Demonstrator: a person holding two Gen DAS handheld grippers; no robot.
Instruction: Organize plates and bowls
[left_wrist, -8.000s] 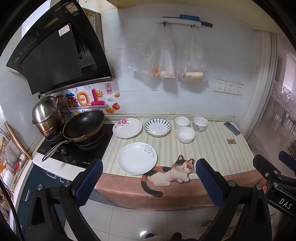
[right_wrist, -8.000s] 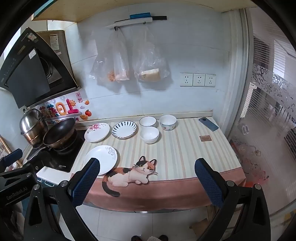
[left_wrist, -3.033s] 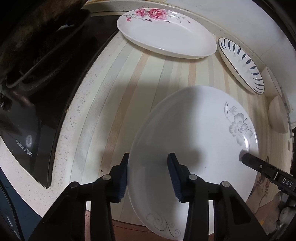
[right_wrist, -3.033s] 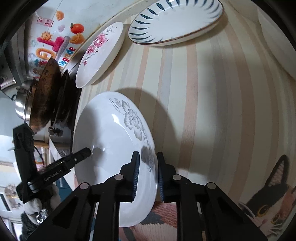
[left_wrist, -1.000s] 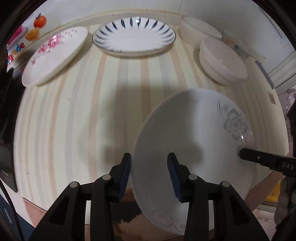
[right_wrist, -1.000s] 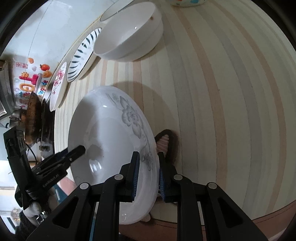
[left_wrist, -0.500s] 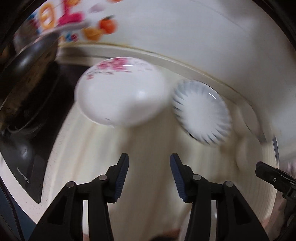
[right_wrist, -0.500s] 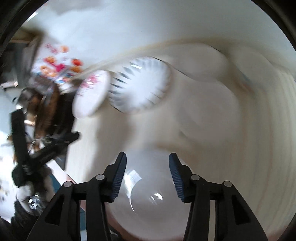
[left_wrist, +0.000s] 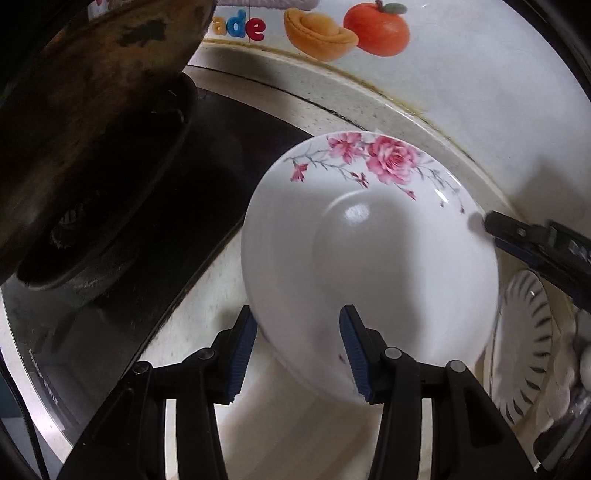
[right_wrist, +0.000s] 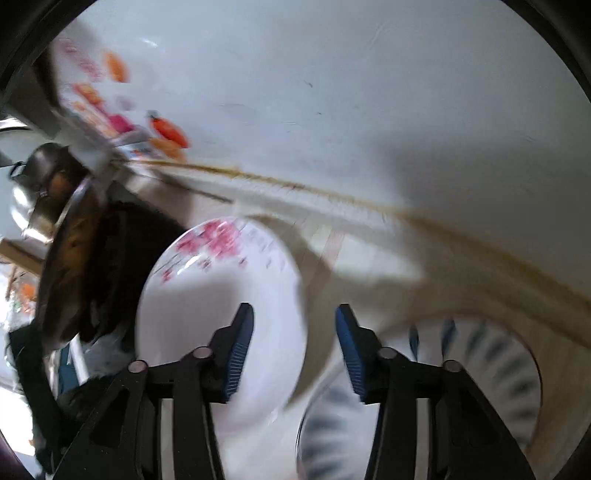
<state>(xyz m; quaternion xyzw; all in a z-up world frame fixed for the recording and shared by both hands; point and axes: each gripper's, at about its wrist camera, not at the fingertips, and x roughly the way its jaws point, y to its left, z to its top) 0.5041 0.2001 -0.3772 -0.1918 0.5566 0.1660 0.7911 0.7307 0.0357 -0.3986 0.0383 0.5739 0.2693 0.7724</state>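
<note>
Beside the stove, we've left the grey-flowered plate; our left gripper (left_wrist: 297, 341) straddles the rose plate (left_wrist: 369, 251) rim unpinched, while our right gripper (right_wrist: 293, 347), empty, is closing.

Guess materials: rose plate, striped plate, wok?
Rose plate: likely glazed ceramic, possibly melamine; glossy white, sharp highlight.
Striped plate: probably the same; glossy white with dark rim strokes.
Wok: looks like dark metal; matte, blotchy brown-black underside.

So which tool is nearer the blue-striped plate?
Right. The right tool, jaws closing around the rim of the rose plate, hangs partly over the blue-striped plate; the left tool straddles the rose plate's opposite edge.
</note>
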